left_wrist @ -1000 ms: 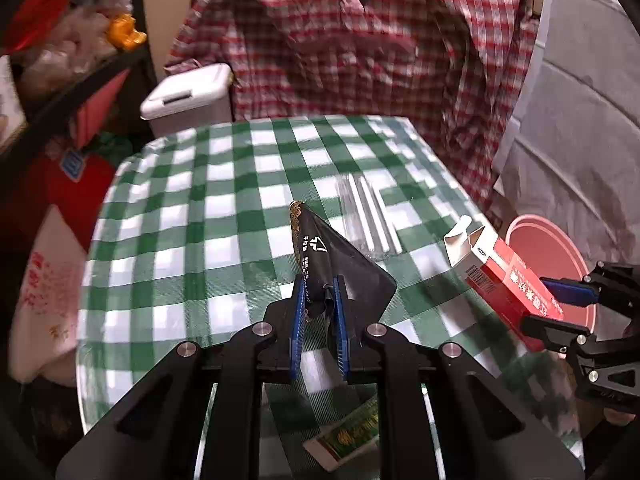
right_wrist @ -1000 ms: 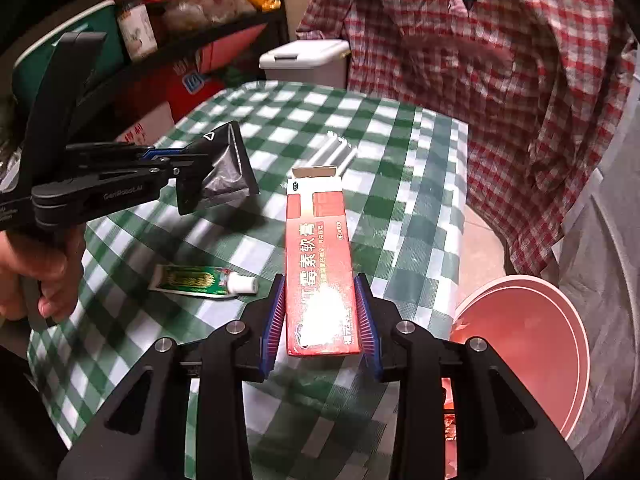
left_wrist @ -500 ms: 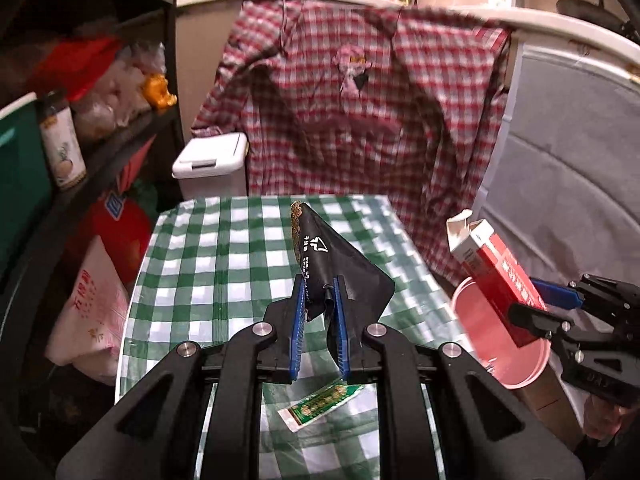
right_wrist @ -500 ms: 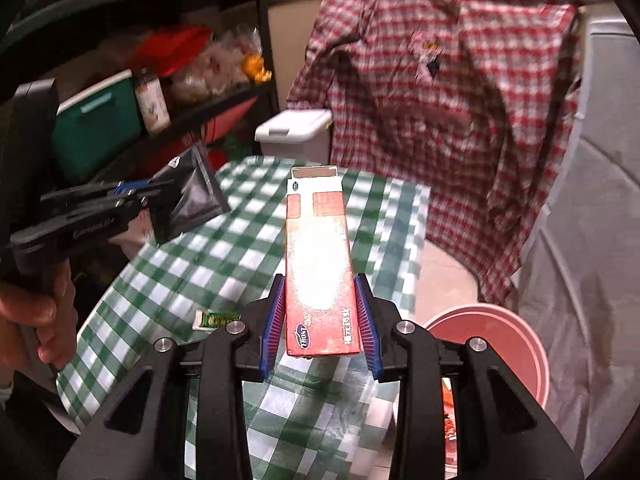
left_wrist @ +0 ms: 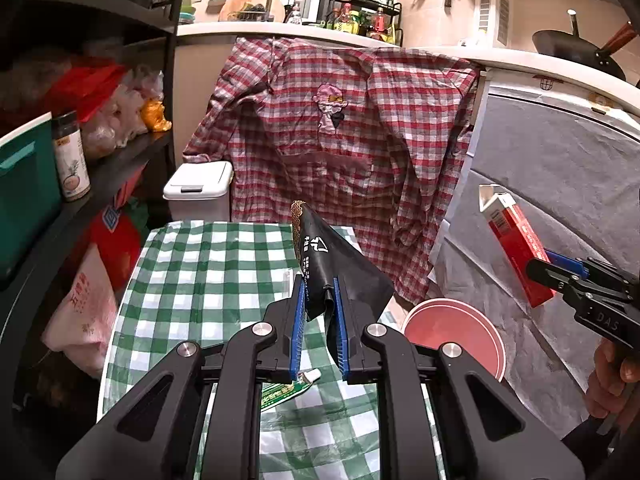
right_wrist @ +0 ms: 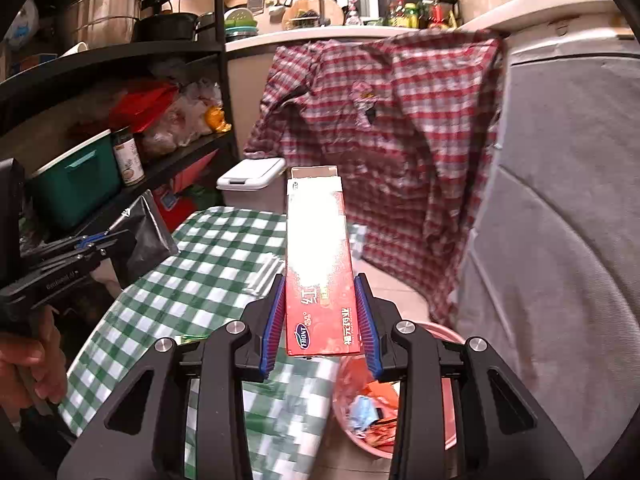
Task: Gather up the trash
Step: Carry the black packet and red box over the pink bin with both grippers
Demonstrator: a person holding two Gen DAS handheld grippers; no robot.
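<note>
While both jaws were clamped, left gripper (left_wrist: 320,320) on the black wrapper (left_wrist: 336,268), right gripper (right_wrist: 320,320) on the red carton (right_wrist: 320,276), we noted risk: the pink bin (right_wrist: 448,336) sat beside the desk (left_wrist: 200,272); releasing early would miss it.

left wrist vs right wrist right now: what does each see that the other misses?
Left wrist only: the green tube lying on the table below the fingers, and the black pan on the counter at upper right.

Right wrist only: the inside of the pink bin, with trash already in it, and the steel pots on the top shelf.

Both: the left gripper shut on the black wrapper, the right gripper shut on the red carton, the green checked table, the plaid shirt and the white lidded bin.
</note>
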